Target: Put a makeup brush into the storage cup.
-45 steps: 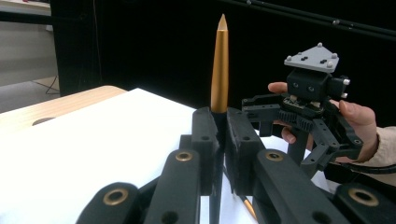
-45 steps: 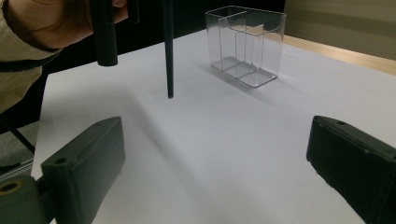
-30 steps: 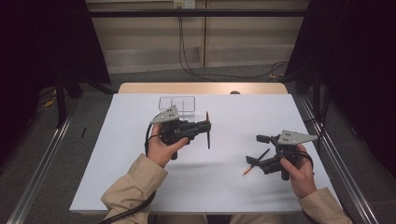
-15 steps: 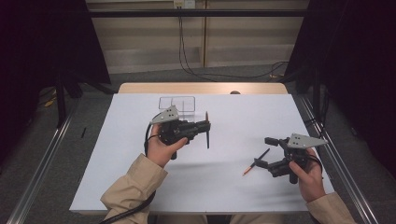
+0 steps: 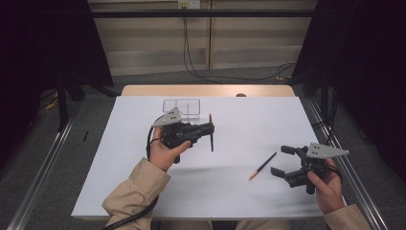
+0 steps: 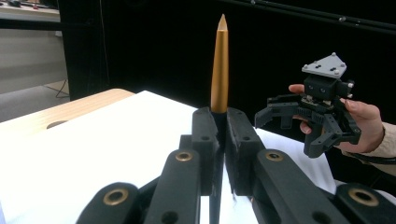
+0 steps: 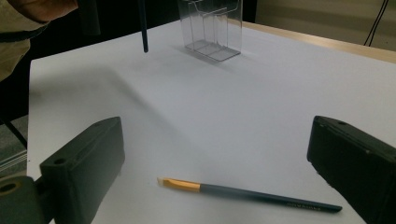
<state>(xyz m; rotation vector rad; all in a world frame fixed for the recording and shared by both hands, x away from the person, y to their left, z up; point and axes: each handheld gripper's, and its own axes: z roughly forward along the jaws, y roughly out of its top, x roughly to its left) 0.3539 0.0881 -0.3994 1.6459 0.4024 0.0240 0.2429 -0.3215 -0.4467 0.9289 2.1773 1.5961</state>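
My left gripper (image 5: 210, 131) is above the middle of the white table, shut on a thin dark stick (image 5: 211, 139) with a pointed gold end (image 6: 219, 65). The stick stands upright across the jaws. A slim brush (image 5: 262, 166) with a dark handle, an orange band and a pale tip lies flat on the table to the right. My right gripper (image 5: 278, 160) is just right of the brush, open, with nothing between its jaws. In the right gripper view the brush (image 7: 247, 193) lies on the table between the wide-apart jaws of the right gripper (image 7: 219, 154).
A clear plastic holder (image 5: 181, 106) with compartments stands at the back of the white sheet (image 5: 119, 191), behind my left hand; it is also in the right gripper view (image 7: 212, 28). A wooden table edge (image 5: 206, 90) runs behind it. Metal rails flank the table.
My right gripper has drawn back to the right and slightly toward the near edge, away from the brush, which now lies alone on the table. The left gripper has stayed put.
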